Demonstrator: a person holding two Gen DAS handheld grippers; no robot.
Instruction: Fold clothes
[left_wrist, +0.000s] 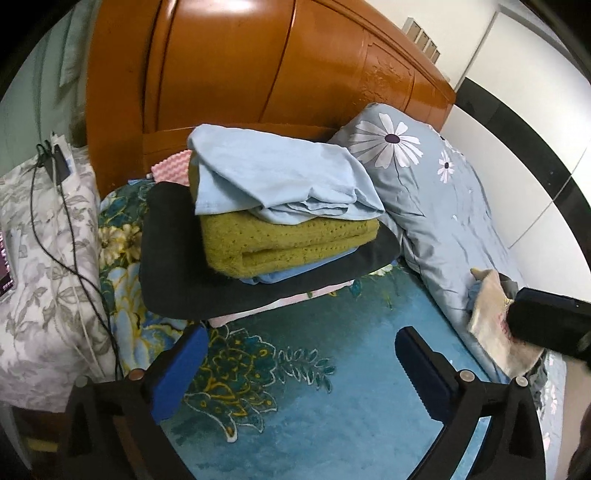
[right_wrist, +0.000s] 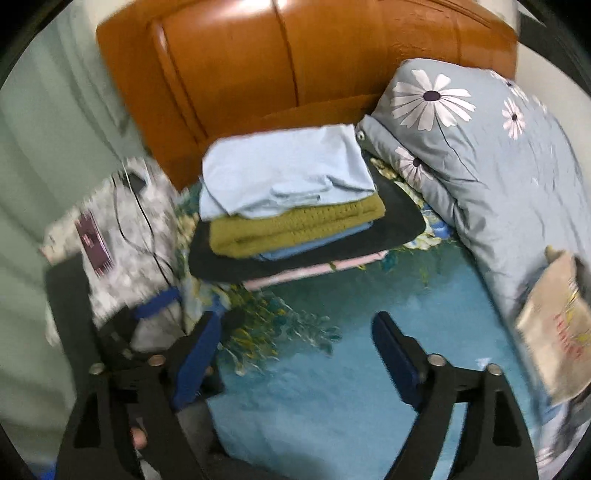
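Several folded pieces sit in one stack at the far end of the bed, against the wooden headboard (left_wrist: 229, 66): a light blue garment (left_wrist: 273, 177) on top, loosely folded w/ a rumpled near edge, an olive green knit (left_wrist: 284, 240) under it, then a thin blue layer, a wide dark garment (left_wrist: 177, 258) and a pink piece at the bottom. To the right lies the daisy-print duvet (left_wrist: 436, 192) w/ a beige printed garment (right_wrist: 557, 325) on it, unfolded as far as you can tell.

Both tongs are spread wide w/ nothing between the pads: left gripper (left_wrist: 301, 373), right gripper (right_wrist: 295, 358), each over the bare teal floral bedspread (left_wrist: 332, 406), near side of the stack.

Handling, by my guess: all soft, light, limp. The blue top is thin and likely slides off the knit, so pinch a folded edge or corner, not the middle. The knit is bulkier and stretchy; take it at the thick fold.
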